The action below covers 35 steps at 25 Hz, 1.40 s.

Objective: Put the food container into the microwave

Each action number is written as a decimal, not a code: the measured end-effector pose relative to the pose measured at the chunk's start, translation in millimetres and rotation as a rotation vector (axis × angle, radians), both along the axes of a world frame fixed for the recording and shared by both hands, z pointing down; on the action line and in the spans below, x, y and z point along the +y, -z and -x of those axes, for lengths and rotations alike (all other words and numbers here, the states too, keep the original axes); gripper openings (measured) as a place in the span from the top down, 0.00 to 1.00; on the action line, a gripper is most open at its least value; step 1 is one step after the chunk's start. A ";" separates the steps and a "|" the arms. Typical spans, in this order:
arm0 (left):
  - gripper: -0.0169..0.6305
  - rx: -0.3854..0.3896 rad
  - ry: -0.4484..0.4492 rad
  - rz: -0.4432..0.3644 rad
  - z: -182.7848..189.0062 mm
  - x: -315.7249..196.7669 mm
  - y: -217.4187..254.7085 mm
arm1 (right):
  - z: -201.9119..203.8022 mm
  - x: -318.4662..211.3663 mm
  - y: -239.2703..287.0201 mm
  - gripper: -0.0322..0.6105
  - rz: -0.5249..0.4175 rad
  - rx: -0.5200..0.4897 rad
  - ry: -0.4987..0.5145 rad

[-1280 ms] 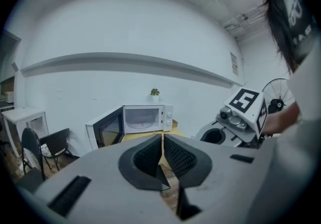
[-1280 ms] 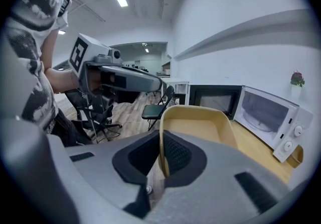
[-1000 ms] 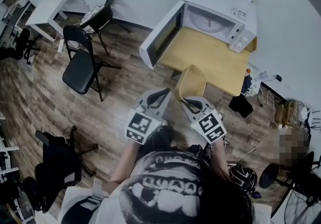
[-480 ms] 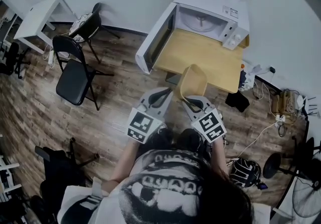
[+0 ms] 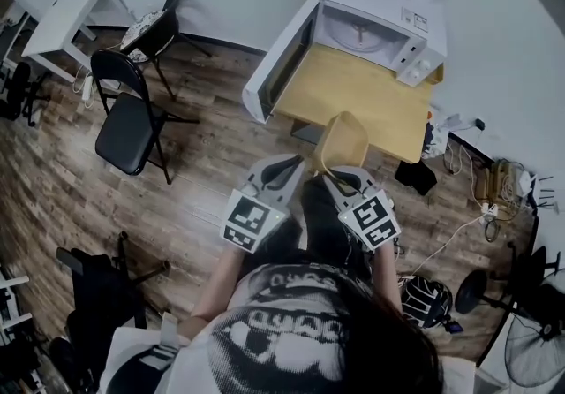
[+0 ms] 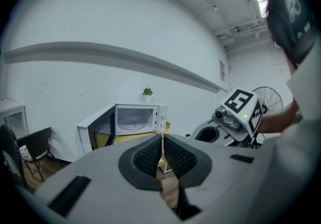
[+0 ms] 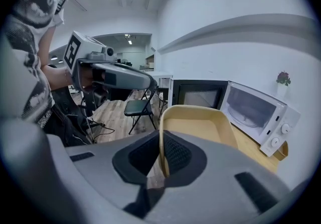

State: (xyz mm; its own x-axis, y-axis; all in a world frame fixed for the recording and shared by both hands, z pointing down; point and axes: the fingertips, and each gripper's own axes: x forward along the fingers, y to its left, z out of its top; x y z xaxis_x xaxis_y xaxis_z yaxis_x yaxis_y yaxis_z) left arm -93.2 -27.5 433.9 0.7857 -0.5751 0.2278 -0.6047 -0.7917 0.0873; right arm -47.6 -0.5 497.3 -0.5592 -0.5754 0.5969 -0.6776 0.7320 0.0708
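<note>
- Right gripper (image 7: 161, 160) is pinching the near rim of the yellow food container (image 7: 198, 126), jaws closing on the wall's 2 sides
- Container is hanging in the air, tilting, at 6 o'clock of the wooden table (image 5: 353, 105)
- Left gripper (image 6: 161, 156) is sitting at 9 o'clock of the container, jaws pressing together
- Microwave (image 5: 375, 26) is standing at 12 o'clock on the table, door (image 5: 281, 61) hanging open

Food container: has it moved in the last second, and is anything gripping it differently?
The food container edged slightly forward over the table edge. Unchanged: right claw clamped on its rim, left claw shut and empty, microwave door open.
</note>
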 end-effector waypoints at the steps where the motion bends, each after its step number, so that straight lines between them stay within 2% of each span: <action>1: 0.96 0.000 0.004 0.003 0.8 -0.6 -0.7 | 0.6 -1.9 -0.2 0.91 0.000 -0.001 0.004; 13: 0.96 -0.033 0.017 0.012 -4.4 -41.5 -4.2 | -3.8 -61.2 -8.9 0.91 0.003 -0.020 0.041; 22: 0.96 -0.047 -0.035 -0.002 -52.5 -110.2 3.2 | -43.3 -134.0 -12.0 0.91 0.019 -0.018 0.021; 35: 0.96 -0.059 -0.022 -0.001 -92.6 -192.5 3.7 | -92.0 -225.3 -38.2 0.91 0.039 0.047 0.045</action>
